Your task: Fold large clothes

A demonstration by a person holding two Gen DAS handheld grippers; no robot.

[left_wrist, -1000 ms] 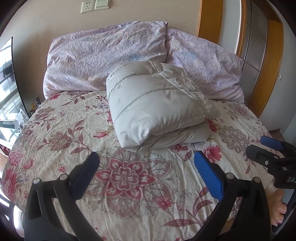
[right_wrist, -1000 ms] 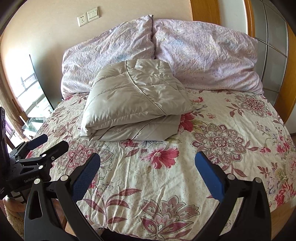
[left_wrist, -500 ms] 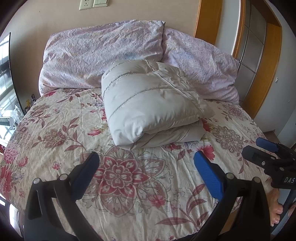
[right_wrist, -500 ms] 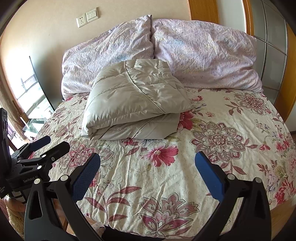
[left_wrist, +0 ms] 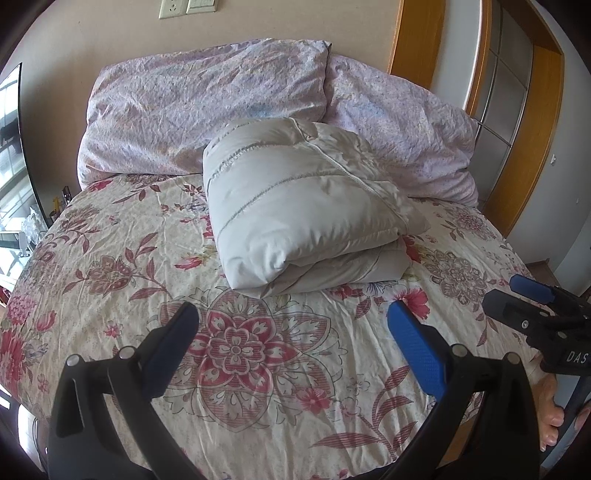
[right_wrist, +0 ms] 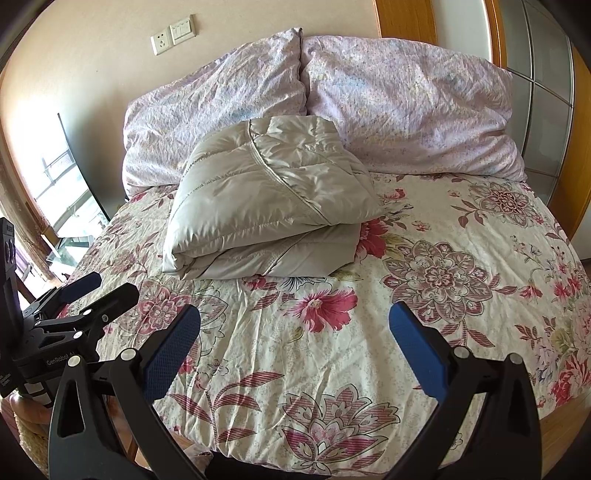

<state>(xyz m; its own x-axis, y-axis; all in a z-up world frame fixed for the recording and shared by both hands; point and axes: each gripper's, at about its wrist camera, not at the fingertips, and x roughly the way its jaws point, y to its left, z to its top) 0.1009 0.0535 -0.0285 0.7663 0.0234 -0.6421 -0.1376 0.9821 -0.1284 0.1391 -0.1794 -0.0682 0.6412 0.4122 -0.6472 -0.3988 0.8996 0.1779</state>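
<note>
**Folded jacket at the pillows, both claws wide and empty**

Here, a pale grey quilted jacket (left_wrist: pixel 306 206) lies folded into a thick bundle in the upper centre of the left wrist view, resting on the floral bedspread (left_wrist: pixel 110 236). Its far edge touches 2 lilac pillows (left_wrist: pixel 207 107) propped against the beige wall. In the right wrist view the same jacket (right_wrist: pixel 266 206) sits left of centre, its top layer overhanging the folded layers beneath, with a stitched seam running diagonally across it.

The left gripper (left_wrist: pixel 291 339) hangs over the near part of the bed at the bottom of its own frame, jaws spread wide with nothing between them, well short of the jacket. Its blue pads (left_wrist: pixel 415 349) frame a large red flower in the print. The right gripper (right_wrist: pixel 293 339) is likewise spread wide and empty, low in its frame, apart from the jacket.

Each tool shows in the other's picture: the right gripper (left_wrist: pixel 532 302) at the right edge of the left wrist view, with a hand (left_wrist: pixel 550 410) below it, and the left gripper (right_wrist: pixel 99 290) at the lower left of the right wrist view.

A wall socket and switch plate (right_wrist: pixel 173 34) sit at the upper left of the right wrist view, and a wooden door frame (left_wrist: pixel 413 40) stands at the upper right of the left wrist view.
</note>
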